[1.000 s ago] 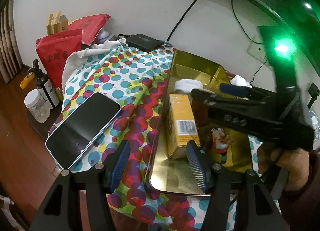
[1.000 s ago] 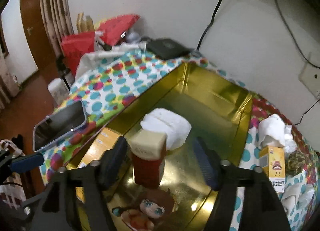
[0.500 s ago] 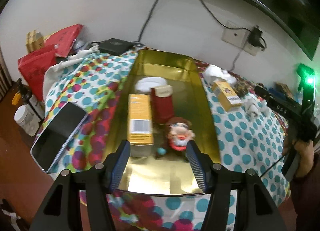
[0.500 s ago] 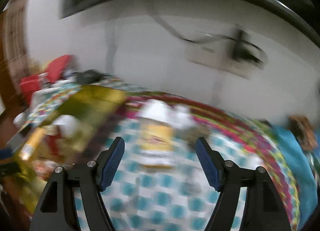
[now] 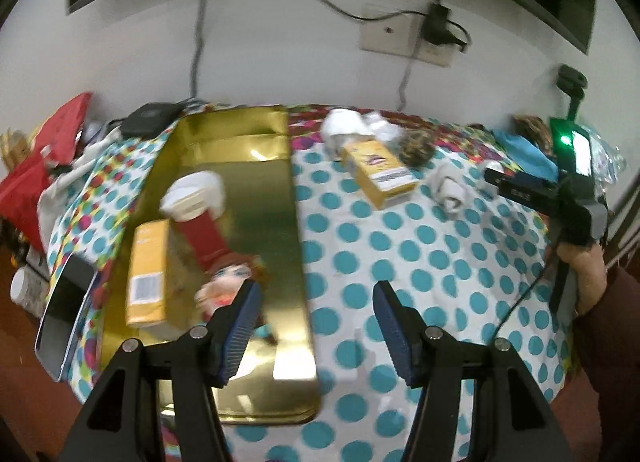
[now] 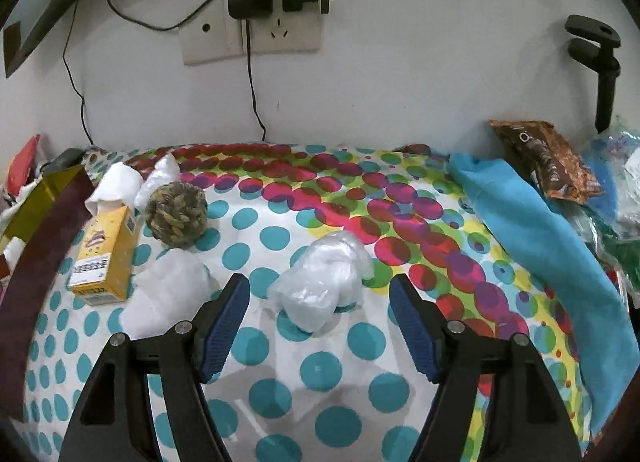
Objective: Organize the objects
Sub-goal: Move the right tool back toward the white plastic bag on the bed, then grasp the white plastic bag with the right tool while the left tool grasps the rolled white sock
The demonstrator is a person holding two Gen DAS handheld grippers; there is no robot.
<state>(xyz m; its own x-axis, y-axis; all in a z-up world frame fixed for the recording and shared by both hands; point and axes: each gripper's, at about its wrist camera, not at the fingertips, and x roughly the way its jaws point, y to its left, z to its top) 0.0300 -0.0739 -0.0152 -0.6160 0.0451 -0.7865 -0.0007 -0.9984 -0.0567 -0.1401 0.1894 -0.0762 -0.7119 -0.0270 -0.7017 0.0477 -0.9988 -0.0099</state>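
A gold tray (image 5: 276,198) lies on the dotted cloth and holds a yellow box (image 5: 147,274), a red box with a cream top (image 5: 200,226), a doll (image 5: 228,282) and a white pack (image 5: 202,182). My left gripper (image 5: 316,326) is open and empty above the tray's right front edge. My right gripper (image 6: 320,318) is open and empty, just short of a clear plastic-wrapped bundle (image 6: 324,282). To its left lie a white bundle (image 6: 168,294), a second yellow box (image 6: 106,258) and a brown woven ball (image 6: 176,218). That yellow box also shows in the left wrist view (image 5: 378,176).
A phone (image 5: 66,310) lies left of the tray. A blue cloth (image 6: 540,242) and a brown packet (image 6: 540,162) sit at the right. White tissue (image 6: 120,182) lies by the wall. A socket with a charger (image 6: 250,2) and cables is on the wall. Red bags (image 5: 36,166) stand far left.
My right gripper swung right, away from the tray, and now faces the loose things on the cloth. My left gripper has shifted right, from the tray's front to its right edge.
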